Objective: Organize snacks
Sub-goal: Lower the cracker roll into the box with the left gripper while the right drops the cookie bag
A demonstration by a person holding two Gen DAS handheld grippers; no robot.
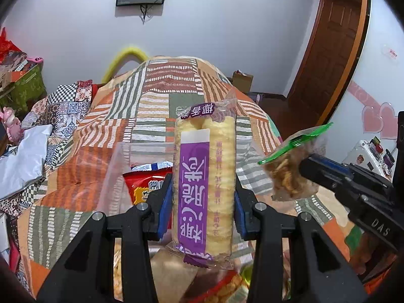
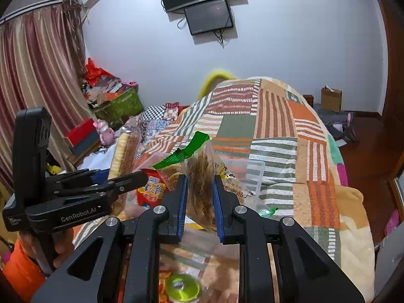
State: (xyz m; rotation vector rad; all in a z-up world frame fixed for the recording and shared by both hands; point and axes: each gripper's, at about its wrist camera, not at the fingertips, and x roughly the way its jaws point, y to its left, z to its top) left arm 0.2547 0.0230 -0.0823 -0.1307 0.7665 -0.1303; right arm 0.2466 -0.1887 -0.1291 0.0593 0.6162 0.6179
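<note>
My left gripper [image 1: 204,192] is shut on a long purple-labelled pack of yellow wafer rolls [image 1: 204,176], held upright above the bed; the pack also shows in the right wrist view [image 2: 125,151]. My right gripper [image 2: 200,197] is shut on a clear bag of brown crispy snacks with a green top seal [image 2: 199,174], seen from the left wrist view [image 1: 290,166] to the right of the rolls. A clear plastic box [image 1: 141,156] lies on the bed, with a red snack bag [image 1: 144,184] in it. More snack packs [image 2: 181,285] lie below the grippers.
A patchwork quilt [image 2: 272,131] covers the bed. A white plastic bag [image 1: 22,161] lies at the left. Green boxes with clutter [image 2: 121,103] and a curtain [image 2: 38,75] stand at the left wall. A wooden door [image 1: 330,48] is at the right.
</note>
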